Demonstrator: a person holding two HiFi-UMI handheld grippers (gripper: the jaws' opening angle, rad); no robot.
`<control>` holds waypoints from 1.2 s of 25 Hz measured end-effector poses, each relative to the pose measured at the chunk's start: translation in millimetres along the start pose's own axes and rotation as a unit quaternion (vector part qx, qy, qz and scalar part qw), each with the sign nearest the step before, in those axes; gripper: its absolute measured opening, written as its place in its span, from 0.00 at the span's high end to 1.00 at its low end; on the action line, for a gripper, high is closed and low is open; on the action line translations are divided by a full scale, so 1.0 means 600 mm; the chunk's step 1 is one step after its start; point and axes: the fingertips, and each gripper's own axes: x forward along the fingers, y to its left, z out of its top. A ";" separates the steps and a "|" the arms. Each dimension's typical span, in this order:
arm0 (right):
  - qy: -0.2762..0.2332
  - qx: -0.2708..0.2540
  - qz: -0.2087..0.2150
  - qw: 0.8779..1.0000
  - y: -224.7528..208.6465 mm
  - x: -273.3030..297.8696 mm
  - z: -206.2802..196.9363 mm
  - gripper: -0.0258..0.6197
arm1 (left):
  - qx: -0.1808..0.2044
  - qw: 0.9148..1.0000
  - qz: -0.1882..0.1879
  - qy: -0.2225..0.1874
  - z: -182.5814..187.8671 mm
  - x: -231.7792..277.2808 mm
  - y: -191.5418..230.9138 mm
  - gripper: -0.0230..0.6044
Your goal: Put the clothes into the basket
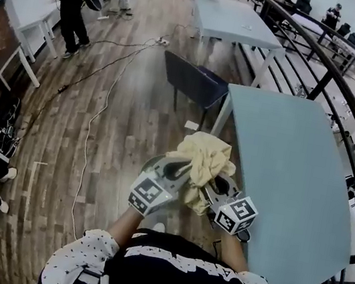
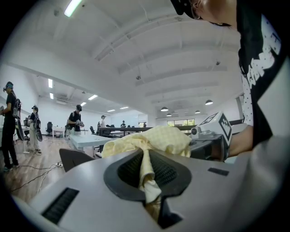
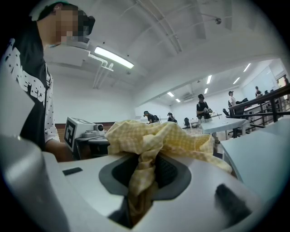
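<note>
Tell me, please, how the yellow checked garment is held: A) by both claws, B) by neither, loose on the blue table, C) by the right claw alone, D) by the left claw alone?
A: the yellow checked garment is pinched in both the left claw and the right claw.

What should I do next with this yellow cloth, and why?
Probably keep both grips and turn to look for the basket. The left gripper and right gripper each pinch a fold of the cloth, held over the floor beside the table, and no basket is in view.
</note>
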 end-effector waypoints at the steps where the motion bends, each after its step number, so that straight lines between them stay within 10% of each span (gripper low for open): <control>1: 0.004 -0.003 0.009 1.000 0.000 0.014 0.005 0.83 | -0.002 1.000 0.009 0.001 0.003 -0.004 0.014 0.89; 8: -0.021 0.031 0.056 0.998 0.034 0.092 0.006 0.83 | -0.072 0.993 0.067 -0.068 0.004 -0.059 0.080 0.90; 30: -0.004 0.000 0.062 0.998 0.007 0.221 0.060 0.83 | -0.043 0.995 0.064 -0.062 0.038 -0.054 0.211 0.90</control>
